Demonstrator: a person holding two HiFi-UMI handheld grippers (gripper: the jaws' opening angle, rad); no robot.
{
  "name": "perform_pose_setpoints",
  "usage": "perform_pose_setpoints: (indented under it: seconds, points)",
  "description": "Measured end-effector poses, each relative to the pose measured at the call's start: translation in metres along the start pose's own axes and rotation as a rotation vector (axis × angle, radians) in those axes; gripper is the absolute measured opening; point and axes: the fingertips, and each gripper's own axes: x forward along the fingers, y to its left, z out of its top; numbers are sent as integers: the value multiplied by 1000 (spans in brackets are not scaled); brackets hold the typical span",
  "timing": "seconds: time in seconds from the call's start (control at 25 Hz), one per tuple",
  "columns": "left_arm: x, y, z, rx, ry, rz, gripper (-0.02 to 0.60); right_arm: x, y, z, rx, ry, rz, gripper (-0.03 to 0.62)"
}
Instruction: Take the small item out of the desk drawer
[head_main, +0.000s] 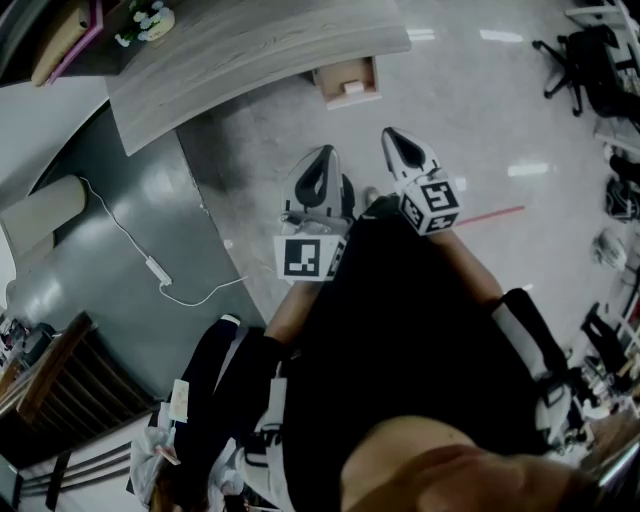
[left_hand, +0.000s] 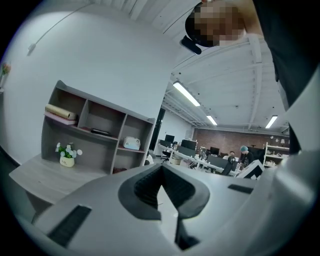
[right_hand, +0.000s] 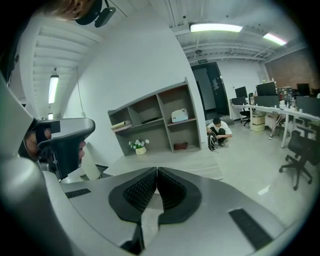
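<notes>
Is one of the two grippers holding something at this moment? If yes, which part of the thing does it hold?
Nothing is held. The left gripper and the right gripper both have their fingers closed together, with nothing between them.

flower pot (head_main: 148, 20), wht cable (head_main: 157, 270), ofc chair (head_main: 577, 55)

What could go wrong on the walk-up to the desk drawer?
1. The left gripper and right gripper are both shut and empty. Each must open before reaching into the drawer, or it may just shove the item.
2. A white cable lies on the floor left of the path and could snag a foot.
</notes>
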Motion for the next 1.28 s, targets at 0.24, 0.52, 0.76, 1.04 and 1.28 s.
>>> perform_pose_setpoints:
  seconds: [0.24, 0.52, 0.76, 1.04, 1.28]
  points:
    - [18, 23, 2, 6, 15, -25, -3, 39, -5, -3, -9, 44, -20, 0]
    - [48, 38, 6, -13, 5, 25, -3, 89, -21, -16, -16, 135, 0, 2]
    - [73, 45, 3, -43, 0, 57, -3, 132, -47, -43, -17, 244, 1, 56]
    - [95, 55, -1, -51, 5, 87, -5, 171, -85, -90, 6, 367, -28, 112]
    - [111, 71, -10, -81, 34, 112, -5, 204, -105, -122, 25, 459, -47, 142]
